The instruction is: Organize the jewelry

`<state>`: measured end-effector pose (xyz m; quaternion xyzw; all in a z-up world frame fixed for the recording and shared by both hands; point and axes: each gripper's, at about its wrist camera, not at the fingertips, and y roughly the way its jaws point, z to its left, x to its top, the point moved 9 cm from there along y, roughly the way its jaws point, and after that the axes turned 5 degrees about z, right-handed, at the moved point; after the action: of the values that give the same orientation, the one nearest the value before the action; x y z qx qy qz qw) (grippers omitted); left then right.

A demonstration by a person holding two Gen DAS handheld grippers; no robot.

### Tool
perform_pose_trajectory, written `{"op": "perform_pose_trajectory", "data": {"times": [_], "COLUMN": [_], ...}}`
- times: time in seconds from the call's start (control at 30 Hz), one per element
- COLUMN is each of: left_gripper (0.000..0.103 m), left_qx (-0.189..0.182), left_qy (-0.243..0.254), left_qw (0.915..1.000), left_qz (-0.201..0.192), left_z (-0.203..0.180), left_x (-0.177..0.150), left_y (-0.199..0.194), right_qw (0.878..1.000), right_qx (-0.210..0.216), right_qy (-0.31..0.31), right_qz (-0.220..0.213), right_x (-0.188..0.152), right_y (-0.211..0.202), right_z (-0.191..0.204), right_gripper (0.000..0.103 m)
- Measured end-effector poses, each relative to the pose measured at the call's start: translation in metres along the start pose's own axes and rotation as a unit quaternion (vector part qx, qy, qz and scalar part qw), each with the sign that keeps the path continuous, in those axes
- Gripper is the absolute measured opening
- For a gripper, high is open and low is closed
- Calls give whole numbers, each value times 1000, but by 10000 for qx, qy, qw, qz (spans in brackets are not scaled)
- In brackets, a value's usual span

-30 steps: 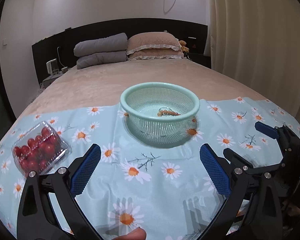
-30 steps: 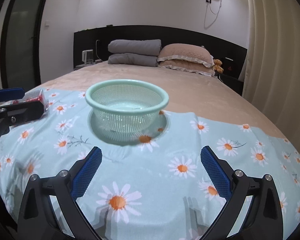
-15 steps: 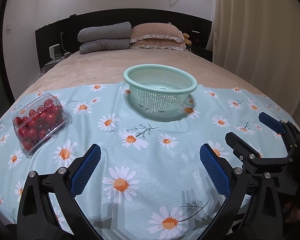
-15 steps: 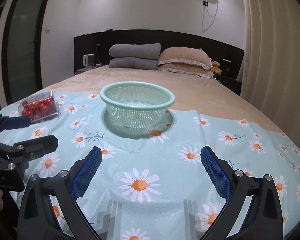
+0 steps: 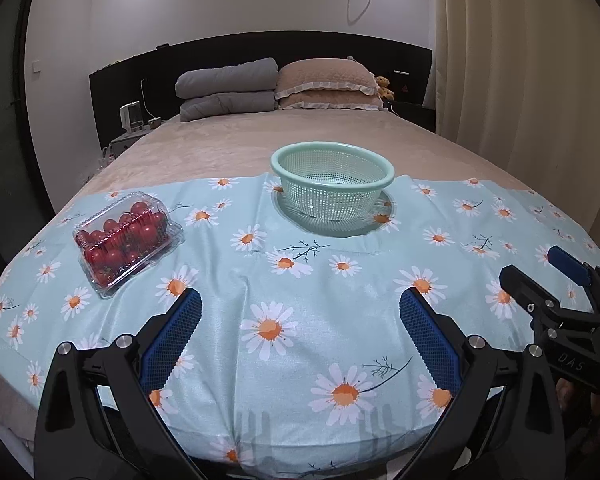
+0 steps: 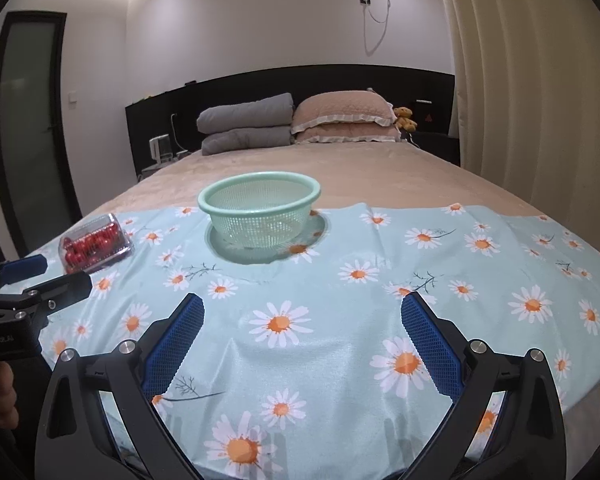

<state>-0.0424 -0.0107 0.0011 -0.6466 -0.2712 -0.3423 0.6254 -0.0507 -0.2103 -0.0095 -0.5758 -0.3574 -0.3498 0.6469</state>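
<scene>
A mint green mesh basket (image 5: pixel 333 160) stands on the daisy-print cloth (image 5: pixel 300 280) on the bed; it also shows in the right wrist view (image 6: pixel 260 194). Its inside is hidden by the rim from this low angle, so no jewelry shows now. My left gripper (image 5: pixel 300 334) is open and empty, held near the cloth's front edge, well short of the basket. My right gripper (image 6: pixel 302 336) is open and empty, also near the front edge. The right gripper shows at the right of the left wrist view (image 5: pixel 548 276), the left gripper at the left of the right wrist view (image 6: pixel 40 276).
A clear plastic box of cherry tomatoes (image 5: pixel 126 236) lies on the cloth's left side, also in the right wrist view (image 6: pixel 96 242). Pillows (image 5: pixel 328 84) and a folded grey quilt (image 5: pixel 228 88) lie at the headboard. Curtains (image 5: pixel 520 80) hang on the right.
Both grippers have pulled back from the basket toward the cloth's front edge and sit lower. The beaded bracelet seen inside the basket a second ago is now hidden by its rim.
</scene>
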Motion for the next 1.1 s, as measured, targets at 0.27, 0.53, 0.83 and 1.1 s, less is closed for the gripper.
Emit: {"op": "perform_pose_trajectory", "data": {"times": [0.27,0.53,0.83,1.1], "left_gripper": [97,97,97,97], "left_qx": [-115,62,37,-42], "left_qy": [158,175,233,438], "left_qw": [9997,9998,9997,9989], "left_qz": [-109,-75,-110,-157], "left_z": [-1,2,1,-7], "left_x": [-5,-13,-20,-21], "left_y": [-26,-29,-34,-42], "right_qw": [9999,10000,9999,9999], "right_qx": [-32,-15,-69,-41], "right_qy": [69,-35,62,-140], "right_qz": [131,23,64,72], "right_x": [-3,1,-3,-7], "right_y": [-27,-48,-54,-60], "right_z": [-1,7,7,18], "right_gripper": [95,95,95,95]}}
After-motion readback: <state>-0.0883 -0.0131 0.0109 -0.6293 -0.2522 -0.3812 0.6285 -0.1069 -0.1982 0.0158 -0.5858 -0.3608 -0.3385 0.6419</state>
